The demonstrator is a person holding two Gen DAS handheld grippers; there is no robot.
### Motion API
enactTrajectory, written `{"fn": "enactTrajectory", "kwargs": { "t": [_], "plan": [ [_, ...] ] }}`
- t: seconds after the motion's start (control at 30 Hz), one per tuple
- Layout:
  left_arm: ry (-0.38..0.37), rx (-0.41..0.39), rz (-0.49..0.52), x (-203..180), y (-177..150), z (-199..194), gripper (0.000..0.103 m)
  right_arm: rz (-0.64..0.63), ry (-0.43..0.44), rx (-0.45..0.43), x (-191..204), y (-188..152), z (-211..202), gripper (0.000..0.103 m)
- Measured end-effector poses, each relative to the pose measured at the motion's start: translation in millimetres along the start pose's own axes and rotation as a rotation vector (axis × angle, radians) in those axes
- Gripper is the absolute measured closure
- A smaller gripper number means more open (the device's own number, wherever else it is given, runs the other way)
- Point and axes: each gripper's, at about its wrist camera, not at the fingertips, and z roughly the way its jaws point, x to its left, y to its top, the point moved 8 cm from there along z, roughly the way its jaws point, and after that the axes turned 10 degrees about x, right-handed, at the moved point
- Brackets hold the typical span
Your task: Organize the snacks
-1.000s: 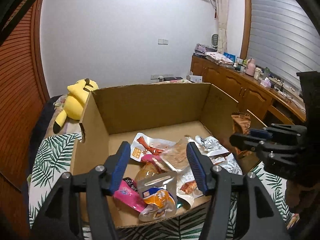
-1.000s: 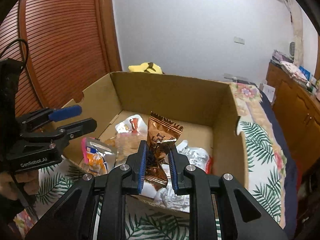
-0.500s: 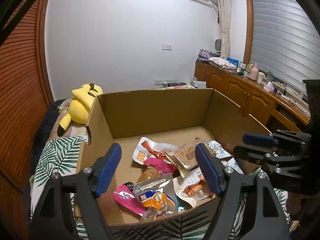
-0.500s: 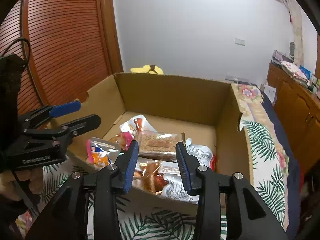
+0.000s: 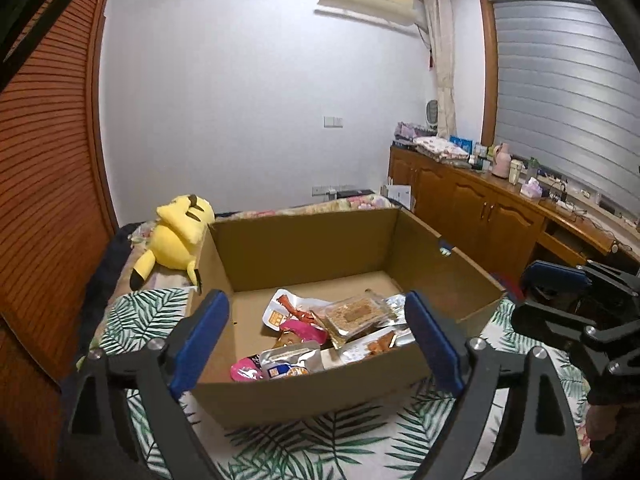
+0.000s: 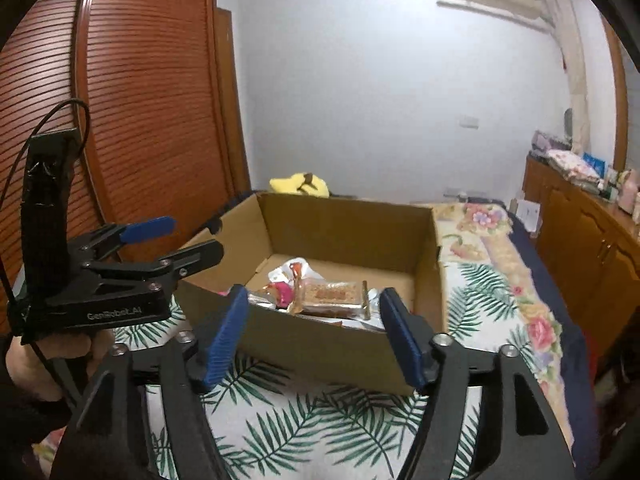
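A brown cardboard box (image 5: 304, 244) (image 6: 344, 224) stands open on a leaf-print bedspread. Inside lies a heap of snack packets (image 5: 320, 332) (image 6: 320, 296): a clear-wrapped brown bar (image 5: 354, 314) (image 6: 332, 294), a pink packet (image 5: 302, 326), a white packet with red print (image 5: 288, 306) and a silver pouch (image 5: 290, 362). My left gripper (image 5: 316, 340) hangs before the box's near wall, jaws opening wide, nothing between them. My right gripper (image 6: 312, 332) is also back from the box, jaws opening, empty. Each gripper shows in the other's view, the right gripper (image 5: 576, 300) and the left gripper (image 6: 160, 240).
A yellow plush toy (image 5: 180, 232) lies behind the box on the left. Slatted wooden wardrobe doors (image 6: 140, 120) stand to the left. A wooden cabinet (image 5: 480, 216) with clutter on top runs along the right wall. The leaf-print bedspread (image 6: 320, 420) spreads in front of the box.
The right gripper let go of a bronze snack packet over the box and opened. Both grippers opened wider and drew back and up from the box.
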Motion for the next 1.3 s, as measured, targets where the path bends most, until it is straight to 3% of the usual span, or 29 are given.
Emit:
{"fn": "enactTrajectory", "kwargs": {
  "t": [0.13,0.33,0.53,0.77,0.97,1.3],
  "plan": [
    [0.011,-0.037,0.002,-6,4,-32,0.0,0.021,-0.005,-0.034,0,-2,-28,0.011],
    [0.054,-0.064,0.049,-18,15,-78,0.0,0.051,-0.021,-0.079,-2,-2,-68,0.0],
    [0.074,-0.084,0.049,-27,16,-118,0.0,0.066,-0.04,-0.109,-3,-2,-99,0.0],
    [0.105,-0.102,0.028,-34,-7,-156,0.0,0.033,-0.084,-0.15,6,-7,-130,0.0],
    [0.153,-0.125,0.002,-33,-27,-177,0.0,0.03,-0.092,-0.155,12,-24,-145,0.0],
    [0.185,-0.097,-0.03,-31,-57,-187,0.0,0.045,-0.09,-0.161,13,-50,-160,0.0]
  ]
}}
